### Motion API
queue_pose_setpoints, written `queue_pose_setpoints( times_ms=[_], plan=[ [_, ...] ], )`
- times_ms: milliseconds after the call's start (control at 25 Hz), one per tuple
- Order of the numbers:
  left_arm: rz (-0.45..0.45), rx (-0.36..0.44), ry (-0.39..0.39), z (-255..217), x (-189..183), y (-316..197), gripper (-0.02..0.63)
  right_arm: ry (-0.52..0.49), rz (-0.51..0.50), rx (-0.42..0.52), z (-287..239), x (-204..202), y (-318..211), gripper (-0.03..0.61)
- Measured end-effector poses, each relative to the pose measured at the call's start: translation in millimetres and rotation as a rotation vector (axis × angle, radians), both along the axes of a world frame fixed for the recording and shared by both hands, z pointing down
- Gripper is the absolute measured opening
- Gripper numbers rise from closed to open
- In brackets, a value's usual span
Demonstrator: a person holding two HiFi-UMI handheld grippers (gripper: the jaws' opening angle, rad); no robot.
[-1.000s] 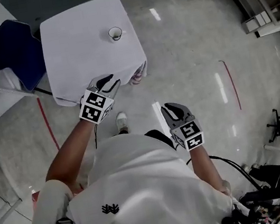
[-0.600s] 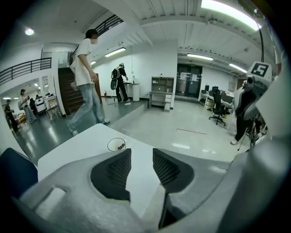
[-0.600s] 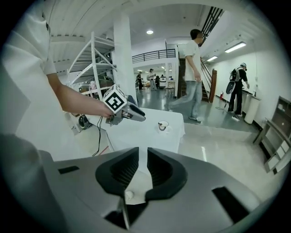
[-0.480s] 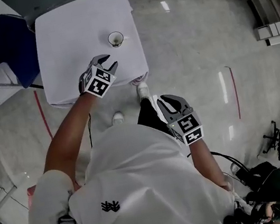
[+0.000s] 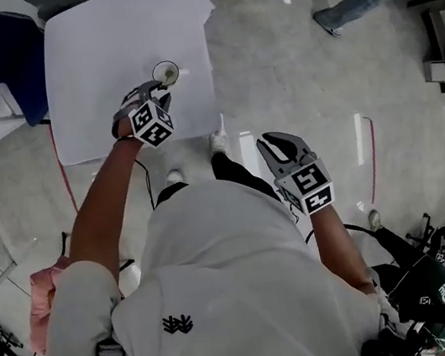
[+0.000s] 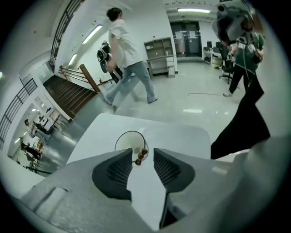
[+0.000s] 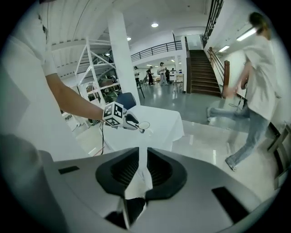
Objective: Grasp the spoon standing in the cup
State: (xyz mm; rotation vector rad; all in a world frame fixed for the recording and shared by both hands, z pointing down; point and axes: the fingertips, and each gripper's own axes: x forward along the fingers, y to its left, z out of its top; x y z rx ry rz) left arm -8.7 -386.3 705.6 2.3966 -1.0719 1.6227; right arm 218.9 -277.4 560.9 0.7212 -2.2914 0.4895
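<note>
I hold my left gripper (image 5: 158, 90) over the near part of a white table (image 5: 91, 60), right by the cup (image 5: 166, 73). Its jaws are opening. In the left gripper view the beaded brown top of the spoon (image 6: 140, 155) stands between the pads, closer to one of them, and I cannot see either pad pressing on it. The spoon stands in the cup (image 6: 129, 142), which sits on the cloth near the table's right edge, toward my side. Nothing else lies on the cloth that I can make out.

My right gripper (image 5: 278, 144) hangs low by my hip, well apart from the table, over bare floor. Its jaws stand a narrow slit apart with nothing in them.

The floor (image 5: 290, 76) is pale and glossy and mirrors the ceiling lights. A thin red line (image 5: 370, 159) runs along it to my right. A blue chair (image 5: 0, 54) stands at the table's far left corner. A person in jeans (image 6: 127, 59) walks past beyond the table. A staircase (image 7: 200, 73) with dark rails climbs at the back, a white column (image 7: 122, 59) rises beside the table, and grey shelves (image 6: 159, 57) stand against the far wall.
</note>
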Motion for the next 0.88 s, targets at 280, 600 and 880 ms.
queue_pose_setpoints(
  times_ms=[280,600,880],
  plan=[
    [-0.028,-0.073,-0.054,21.4,-3.5,-12.5,0.055,-0.044,-0.062,-0.017,10.8,9.1,-50.1,0.061],
    [-0.101,-0.059,-0.043,4.0,-10.8,-16.7,0.052,-0.068,-0.114,-0.017,15.1,6.3,-80.4,0.058],
    [-0.139,-0.015,0.038,-38.4,-10.7,-11.5,0.051,-0.104,-0.139,-0.002,12.0,-10.5,-83.9,0.055]
  ],
)
